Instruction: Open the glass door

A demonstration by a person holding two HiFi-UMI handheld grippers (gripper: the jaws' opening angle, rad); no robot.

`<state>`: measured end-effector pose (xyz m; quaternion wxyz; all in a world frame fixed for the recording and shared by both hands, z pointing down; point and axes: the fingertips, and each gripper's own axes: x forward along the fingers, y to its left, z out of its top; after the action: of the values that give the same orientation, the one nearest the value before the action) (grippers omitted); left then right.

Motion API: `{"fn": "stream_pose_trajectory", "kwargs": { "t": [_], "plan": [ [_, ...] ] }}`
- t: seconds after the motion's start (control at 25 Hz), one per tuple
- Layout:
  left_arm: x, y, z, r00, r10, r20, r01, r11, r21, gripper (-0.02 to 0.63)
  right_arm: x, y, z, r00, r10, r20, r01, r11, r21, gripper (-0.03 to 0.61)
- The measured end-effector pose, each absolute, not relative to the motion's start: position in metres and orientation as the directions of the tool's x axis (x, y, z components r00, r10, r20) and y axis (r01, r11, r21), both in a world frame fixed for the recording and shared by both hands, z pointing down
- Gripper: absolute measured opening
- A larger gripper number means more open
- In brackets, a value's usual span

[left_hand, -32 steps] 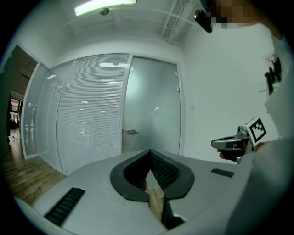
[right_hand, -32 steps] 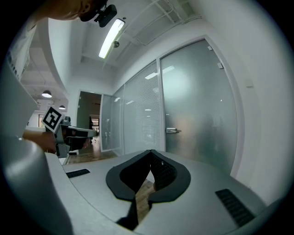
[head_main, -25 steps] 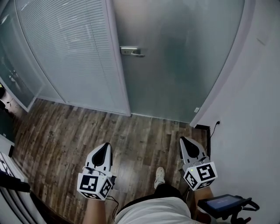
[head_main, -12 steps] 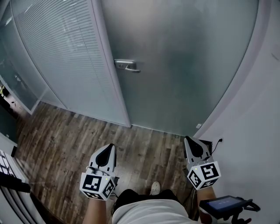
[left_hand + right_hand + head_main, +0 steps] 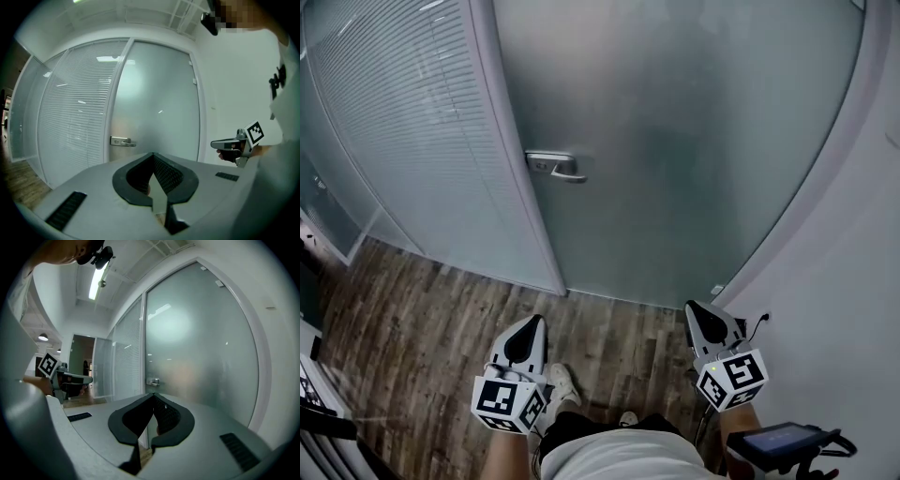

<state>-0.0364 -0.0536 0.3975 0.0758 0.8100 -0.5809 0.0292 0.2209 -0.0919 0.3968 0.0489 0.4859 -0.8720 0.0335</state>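
Left tongs point(image 5: 529, 326) & right tongs point(image 5: 701, 311) both shut, empty, at 6 o'clock, well apart from frosted glass door point(image 5: 694, 141); silver lever handle point(image 5: 555, 166) at 11 o'clock; risk: closed tips may skid off lever.

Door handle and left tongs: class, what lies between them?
Nothing stands between the door handle and the left tongs: only bare wooden floor, then the foot of the door frame, seen in the head view.

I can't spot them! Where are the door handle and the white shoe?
door handle point(image 5: 555, 167): head view, middle of the metal lever.
white shoe point(image 5: 563, 381): head view, top of the toe.
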Motion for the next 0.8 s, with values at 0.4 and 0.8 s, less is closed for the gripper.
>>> {"fn": "stream_pose_trajectory", "kwargs": {
  "t": [0.4, 0.8],
  "plan": [
    [-0.127, -0.118, 0.329, 0.353, -0.928, 0.119, -0.935, -0.354, 0.013, 0.0, 0.136, -0.144, 0.3, -0.456, -0.88, 0.133, -0.885, 0.464, 0.042, 0.001],
    [-0.181, -0.231, 0.371, 0.443, -0.885, 0.14, -0.894, -0.448, -0.004, 0.0, 0.078, -0.241, 0.353, -0.397, -0.902, 0.17, -0.911, 0.409, 0.043, 0.001]
  ]
}}
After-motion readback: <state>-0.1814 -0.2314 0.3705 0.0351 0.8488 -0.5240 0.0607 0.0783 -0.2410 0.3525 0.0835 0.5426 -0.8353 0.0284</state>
